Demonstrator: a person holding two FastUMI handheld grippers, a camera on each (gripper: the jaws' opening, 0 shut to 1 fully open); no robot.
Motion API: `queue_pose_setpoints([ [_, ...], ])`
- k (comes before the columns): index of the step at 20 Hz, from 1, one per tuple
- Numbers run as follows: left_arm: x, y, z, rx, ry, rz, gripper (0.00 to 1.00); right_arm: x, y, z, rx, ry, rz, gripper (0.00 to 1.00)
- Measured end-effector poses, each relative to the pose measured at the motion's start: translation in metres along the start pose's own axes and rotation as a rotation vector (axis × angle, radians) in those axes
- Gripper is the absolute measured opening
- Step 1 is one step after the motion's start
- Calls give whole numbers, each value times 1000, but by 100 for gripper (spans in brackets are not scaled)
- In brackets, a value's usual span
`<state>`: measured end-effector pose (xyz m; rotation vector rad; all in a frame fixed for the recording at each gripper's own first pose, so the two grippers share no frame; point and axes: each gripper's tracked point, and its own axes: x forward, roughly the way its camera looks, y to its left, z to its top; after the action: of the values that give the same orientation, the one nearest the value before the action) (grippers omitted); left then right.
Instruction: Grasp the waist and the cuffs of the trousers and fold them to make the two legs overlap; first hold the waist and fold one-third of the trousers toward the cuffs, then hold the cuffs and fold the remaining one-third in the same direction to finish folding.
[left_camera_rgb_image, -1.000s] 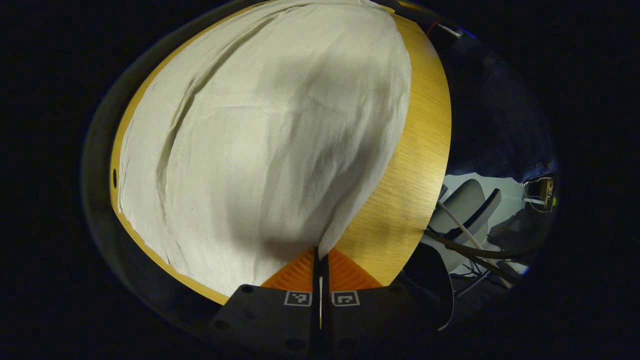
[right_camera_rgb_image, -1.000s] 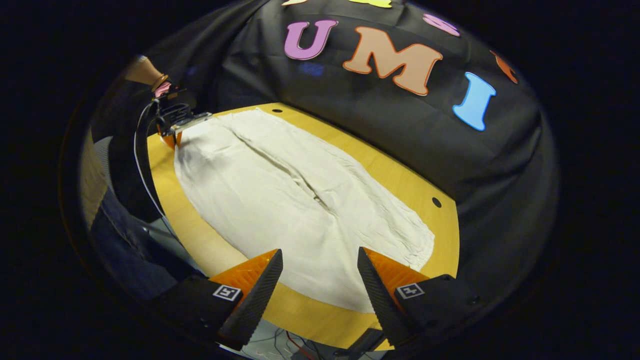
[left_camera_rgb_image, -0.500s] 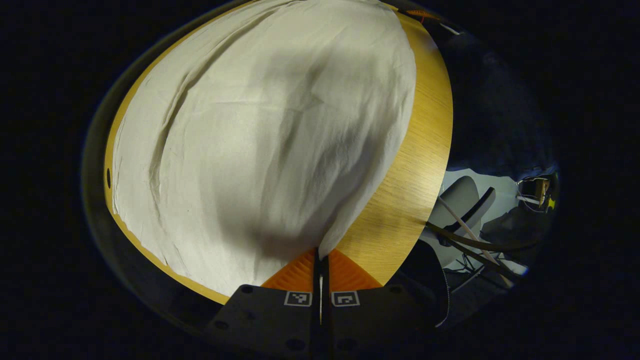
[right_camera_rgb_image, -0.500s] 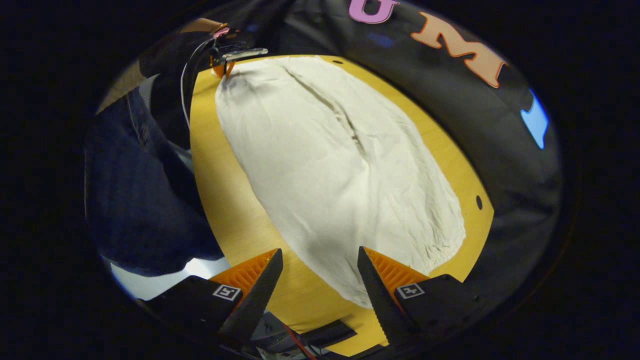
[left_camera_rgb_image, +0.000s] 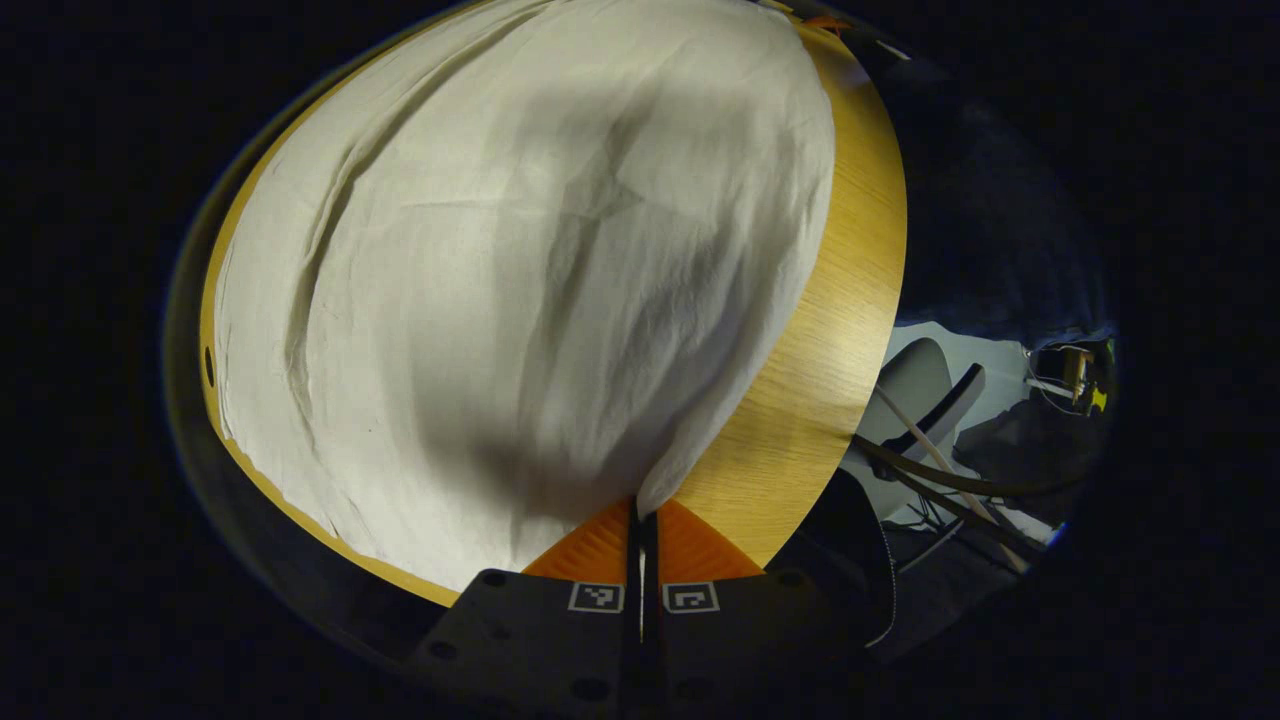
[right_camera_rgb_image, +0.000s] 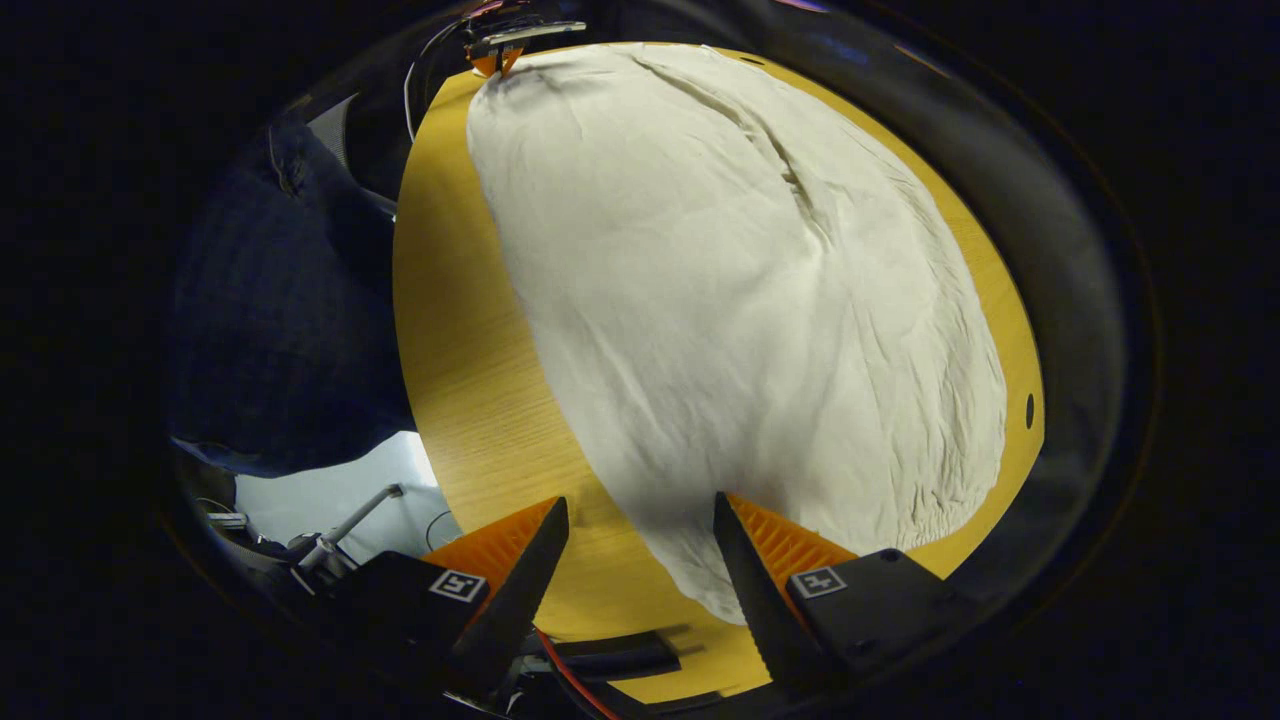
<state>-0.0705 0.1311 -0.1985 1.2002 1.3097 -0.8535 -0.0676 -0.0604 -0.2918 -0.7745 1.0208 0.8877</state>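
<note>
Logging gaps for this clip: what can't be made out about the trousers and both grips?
- Left gripper: its shut fingers hide how much of the trousers edge is pinched, left gripper view.
- Right gripper, open: whether its fingers touch the table or cloth is unclear, right gripper view.
- Waist versus cuffs: the fisheye curve makes them hard to tell apart.

Trousers (right_camera_rgb_image: 740, 300) flat on the table (right_camera_rgb_image: 470, 380), left claw (left_camera_rgb_image: 640, 520) at one corner, right claw (right_camera_rgb_image: 640, 560) over the opposite end.
</note>
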Motion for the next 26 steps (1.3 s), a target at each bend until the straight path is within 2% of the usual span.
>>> queue_pose_setpoints([
  [2, 1, -8, -2, 9, 11, -9, 0, 2, 2, -2, -19, 21, 19, 94],
  [3, 9, -2, 3, 9, 16, -16, 0, 3, 3, 0, -17, 22, 28, 94],
  [4, 14, 27, 19, 7, 22, -24, 0, 4, 3, -2, -10, 29, 34, 92],
  [5, 7, 32, 7, 6, 27, -32, 0, 4, 2, -2, -6, 29, 35, 92],
  [6, 19, 6, 3, 9, 31, -36, 0, 4, 1, -2, 4, 35, 34, 89],
  [7, 12, -1, 3, 16, 33, -37, 0, 5, -1, -2, 20, 43, 29, 88],
  [8, 13, -4, 1, 21, 34, -36, 0, 6, -4, -1, 42, 53, 19, 81],
  [9, 19, 0, 1, 22, 32, -37, 0, 6, -8, -2, 68, 63, 11, 66],
  [11, 16, 2, 0, 3, 24, -43, 0, 5, -15, -1, 123, 83, -12, 46],
  [12, 12, 5, 1, -9, 18, -46, 0, 5, -19, -3, 147, 93, -33, 43],
  [13, 9, 7, 1, -18, 9, -48, 0, 6, -22, -3, 167, 100, -53, 27],
  [14, 7, 8, 0, -22, -1, -49, 0, 7, -22, -4, 187, 109, -59, 18],
  [16, 0, 3, -2, -35, -26, -50, 0, 5, -22, -3, 193, 116, -78, 8],
  [18, -10, 0, -3, -45, -51, -40, 0, 3, -21, -3, 186, 116, -100, 8],
  [19, -16, 3, -2, -43, -62, -20, 0, -1, -21, -3, 205, 114, -115, 5],
  [21, -37, 14, -3, -60, -77, 10, 0, -10, -23, 4, 245, 74, -141, 4],
  [24, -82, 27, -6, -86, -147, 57, 0, -28, -35, 11, 328, 40, -220, 4],
  [26, -115, 42, -4, -137, -201, 98, 0, -39, -45, 17, 393, 16, -289, 4],
])
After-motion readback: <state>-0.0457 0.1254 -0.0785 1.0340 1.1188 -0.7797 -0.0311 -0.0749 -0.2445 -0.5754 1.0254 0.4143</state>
